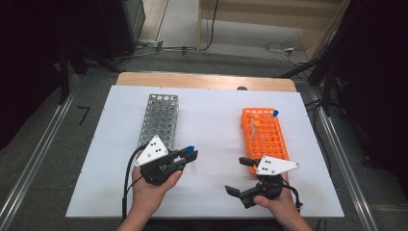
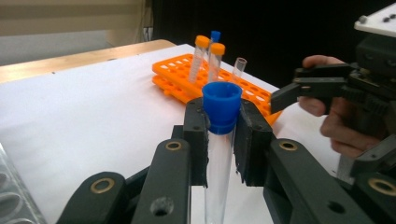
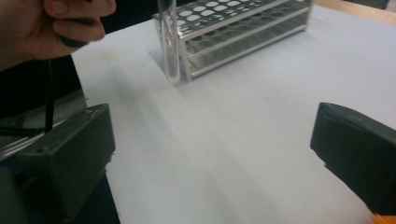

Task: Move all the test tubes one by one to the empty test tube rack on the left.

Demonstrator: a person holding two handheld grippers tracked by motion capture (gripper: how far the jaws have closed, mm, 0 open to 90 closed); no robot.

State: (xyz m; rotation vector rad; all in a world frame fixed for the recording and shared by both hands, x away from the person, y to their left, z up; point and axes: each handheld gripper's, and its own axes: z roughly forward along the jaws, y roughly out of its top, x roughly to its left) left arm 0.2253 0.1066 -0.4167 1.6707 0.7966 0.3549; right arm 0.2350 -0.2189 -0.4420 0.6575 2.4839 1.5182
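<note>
A clear test tube with a blue cap [image 2: 222,105] stands upright between the pads of my left gripper [image 1: 190,155], which is shut on it just under the cap. The tube's round bottom [image 3: 169,65] hangs a little above the white sheet, next to the near corner of the metal rack [image 1: 160,120]. My right gripper [image 1: 236,176] is at the near right, beside the orange rack [image 1: 264,134]. Its jaws stand wide open with nothing between them [image 3: 210,154].
The orange rack [image 2: 187,81] holds two orange-capped tubes, one blue-capped tube and an uncapped one at its far end. The metal rack [image 3: 233,32] has rows of bare holes. Both racks lie on a white sheet [image 1: 211,115] over a wooden table.
</note>
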